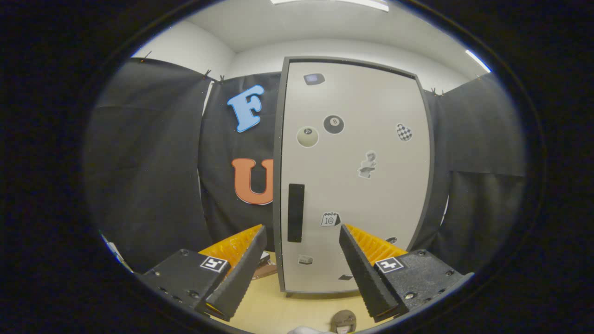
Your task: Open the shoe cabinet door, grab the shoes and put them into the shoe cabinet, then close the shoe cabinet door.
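Light wood makes up the table top (278, 311) at the very bottom, close to the camera. On it, right at the near edge, sits a small round brown thing (344, 321), and next to it a bit of something white (306, 330); both are cut off, so it is hard to say what they are.

Just above that, the gripper (302, 237) has its two fingers spread wide apart. Nothing is between them, and they touch nothing.

Beyond the fingers stands the shoe cabinet (352, 176), upright on the table top. Its pale door (394, 185) is closed and sits flat in a dark grey frame. A tall black handle (295, 212) is on the left side of the door, just ahead of the left finger's tip. Little stickers (333, 124) dot the door: a black ball, a pale ball, a checked heart, a small calendar and a few more.

Beside the cabinet's left bottom corner, partly hidden by the left finger, lies a dark brownish thing (264, 266) that may be a shoe.

Behind it all hangs black cloth (148, 162), with white walls and a white ceiling (287, 23) above.
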The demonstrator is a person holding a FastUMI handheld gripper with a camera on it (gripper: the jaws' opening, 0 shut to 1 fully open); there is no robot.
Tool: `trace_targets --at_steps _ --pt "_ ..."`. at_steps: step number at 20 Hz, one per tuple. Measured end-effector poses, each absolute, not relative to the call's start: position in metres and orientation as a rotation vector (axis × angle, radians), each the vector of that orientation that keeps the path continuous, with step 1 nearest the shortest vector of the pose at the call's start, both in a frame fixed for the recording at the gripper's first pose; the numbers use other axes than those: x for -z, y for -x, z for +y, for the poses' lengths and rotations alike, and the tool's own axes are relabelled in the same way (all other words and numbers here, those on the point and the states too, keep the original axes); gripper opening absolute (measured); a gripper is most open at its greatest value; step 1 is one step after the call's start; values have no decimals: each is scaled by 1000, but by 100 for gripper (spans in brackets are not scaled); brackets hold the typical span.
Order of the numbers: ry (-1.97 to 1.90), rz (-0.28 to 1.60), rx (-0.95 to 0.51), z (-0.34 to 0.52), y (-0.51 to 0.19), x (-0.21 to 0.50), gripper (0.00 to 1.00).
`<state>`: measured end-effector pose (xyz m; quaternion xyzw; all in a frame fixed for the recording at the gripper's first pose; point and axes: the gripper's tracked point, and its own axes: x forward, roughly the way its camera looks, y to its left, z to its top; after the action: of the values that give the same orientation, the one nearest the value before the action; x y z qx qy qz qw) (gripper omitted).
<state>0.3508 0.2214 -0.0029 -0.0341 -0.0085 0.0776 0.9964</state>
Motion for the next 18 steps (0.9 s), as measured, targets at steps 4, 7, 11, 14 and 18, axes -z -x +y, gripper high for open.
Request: trace_targets --at_steps 4,7,11,14,18 --pt "44 22 -171 236 -415 14 100" --pt "51 32 -169 242 -448 19 97" --pt "60 37 -154 247 -477 23 90" --pt "42 39 -129 246 -486 26 75" --pt "65 50 -169 253 -482 30 39"
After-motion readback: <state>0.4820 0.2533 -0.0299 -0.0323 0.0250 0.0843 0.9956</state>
